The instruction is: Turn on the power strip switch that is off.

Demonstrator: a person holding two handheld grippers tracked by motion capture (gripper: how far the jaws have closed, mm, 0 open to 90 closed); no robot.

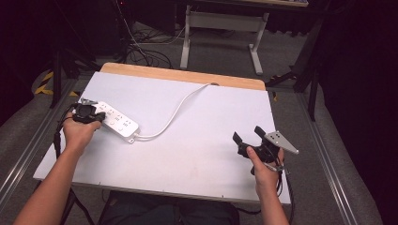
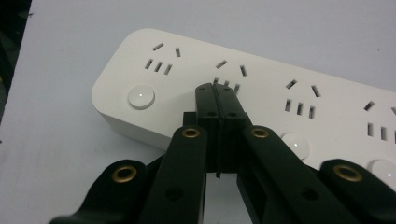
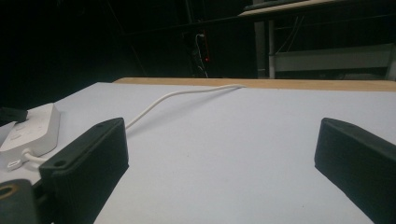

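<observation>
White power strip (image 2: 261, 98) flat at left of tabletop (image 1: 197, 140), cord (image 1: 173, 112) trailing to far edge; left tongs (image 2: 217, 91) pressed together, tips over socket face; right tongs (image 1: 248, 136) spread, empty; likely rigid, light, smooth plastic, best pinched across long sides.

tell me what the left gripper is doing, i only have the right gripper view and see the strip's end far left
Observer: The left gripper is shut, its tips over the power strip at the second socket.
Operator: buttons on it?
Observer: Yes, a round white button sits by the first socket.
Operator: where's my right one on the table
Observer: The right gripper is open near the table's right edge, apart from the cord.
</observation>
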